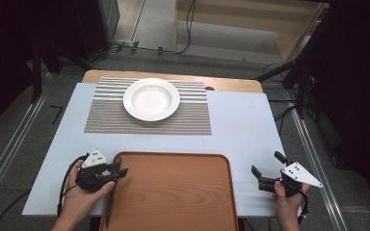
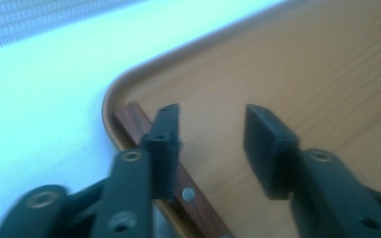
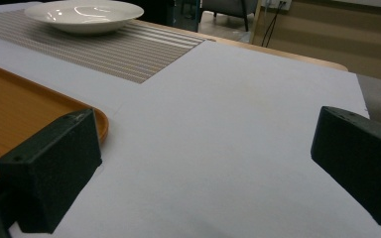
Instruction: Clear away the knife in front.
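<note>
A wooden tray (image 1: 173, 192) lies at the table's near edge. Along the inside of its left rim lies a long dark utensil (image 1: 109, 211). In the left gripper view it shows a red-brown wooden handle (image 2: 131, 119) with a metal rivet. My left gripper (image 1: 119, 169) hovers over the tray's near-left corner. Its jaws (image 2: 212, 119) stand apart with bare tray between them, and the handle runs under the left jaw. My right gripper (image 1: 267, 162) rests open over the white tabletop to the right of the tray, with nothing between its jaws (image 3: 208, 134).
A white deep plate (image 1: 151, 99) sits on a striped grey placemat (image 1: 192, 120) at the far middle of the white table (image 1: 241, 125). The right gripper view shows the plate (image 3: 83, 15) far left and the tray corner (image 3: 20, 99) beside the left jaw.
</note>
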`<control>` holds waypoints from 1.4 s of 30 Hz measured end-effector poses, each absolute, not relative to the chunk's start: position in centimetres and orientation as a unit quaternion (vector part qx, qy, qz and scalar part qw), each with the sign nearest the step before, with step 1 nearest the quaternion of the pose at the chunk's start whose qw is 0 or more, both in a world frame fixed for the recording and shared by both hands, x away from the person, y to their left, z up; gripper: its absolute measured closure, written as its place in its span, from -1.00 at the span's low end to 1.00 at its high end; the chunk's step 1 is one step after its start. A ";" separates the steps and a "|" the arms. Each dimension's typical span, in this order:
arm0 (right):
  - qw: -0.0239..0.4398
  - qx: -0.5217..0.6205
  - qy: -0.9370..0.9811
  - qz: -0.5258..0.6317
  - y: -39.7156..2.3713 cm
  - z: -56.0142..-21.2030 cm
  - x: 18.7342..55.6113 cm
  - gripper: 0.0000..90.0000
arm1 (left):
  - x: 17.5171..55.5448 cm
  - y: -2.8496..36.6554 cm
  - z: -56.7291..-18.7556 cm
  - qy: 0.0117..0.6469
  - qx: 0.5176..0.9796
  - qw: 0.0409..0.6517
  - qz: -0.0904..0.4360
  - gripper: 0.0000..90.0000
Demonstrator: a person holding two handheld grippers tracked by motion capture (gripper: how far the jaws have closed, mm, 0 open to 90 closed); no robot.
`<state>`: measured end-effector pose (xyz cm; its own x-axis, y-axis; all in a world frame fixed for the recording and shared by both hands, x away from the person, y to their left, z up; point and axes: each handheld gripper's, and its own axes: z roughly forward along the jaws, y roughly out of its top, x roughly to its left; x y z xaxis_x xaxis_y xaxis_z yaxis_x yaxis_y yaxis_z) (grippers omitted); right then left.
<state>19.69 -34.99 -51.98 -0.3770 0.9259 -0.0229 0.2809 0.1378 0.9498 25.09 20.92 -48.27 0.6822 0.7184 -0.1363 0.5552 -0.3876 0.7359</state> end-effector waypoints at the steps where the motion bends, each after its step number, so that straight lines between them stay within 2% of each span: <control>1: 0.335 0.446 0.676 0.481 -35.0 -52.0 19.7 -1.00 | 25.0 21.0 -48.1 0.382 0.823 0.406 0.110 0.17; 8: 0.335 0.446 0.676 0.481 -35.0 -52.0 19.7 -1.00 | 25.1 21.8 -47.8 0.382 0.806 0.429 0.145 -0.12; 13: 0.336 0.446 0.676 0.481 -35.0 -52.0 19.7 -1.00 | 25.2 22.8 -47.5 0.383 0.788 0.458 0.150 -0.34; 15: 0.335 0.447 0.676 0.481 -35.0 -52.0 19.7 -1.00 | 25.2 23.1 -47.4 0.385 0.782 0.466 0.151 -0.50; 19: 0.335 0.447 0.676 0.481 -35.0 -52.0 19.7 -1.00 | 25.2 23.6 -47.3 0.382 0.774 0.482 0.153 -0.69; 22: 0.336 0.447 0.676 0.480 -35.0 -52.0 19.7 -1.00 | 25.2 24.0 -47.2 0.379 0.771 0.487 0.158 -0.74; 23: 0.336 0.447 0.676 0.480 -35.0 -52.0 19.7 -1.00 | 25.3 24.1 -47.2 0.380 0.769 0.489 0.159 -0.81; 26: 0.335 0.447 0.676 0.481 -35.0 -52.0 19.7 -1.00 | 25.3 24.5 -47.2 0.378 0.765 0.496 0.160 -0.83; 29: 0.336 0.447 0.676 0.480 -35.0 -52.0 19.7 -1.00 | 25.3 25.1 -47.0 0.375 0.760 0.505 0.162 -0.94; 42: 0.336 0.447 0.676 0.480 -35.0 -52.0 19.7 -1.00 | 25.4 27.3 -46.9 0.381 0.745 0.516 0.183 -1.00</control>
<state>19.71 -34.96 -51.99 -0.3756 0.9265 -0.0244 0.2815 0.1392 0.9494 25.39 27.29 -46.87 0.6424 0.7567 -0.1213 0.3803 -0.1774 0.9077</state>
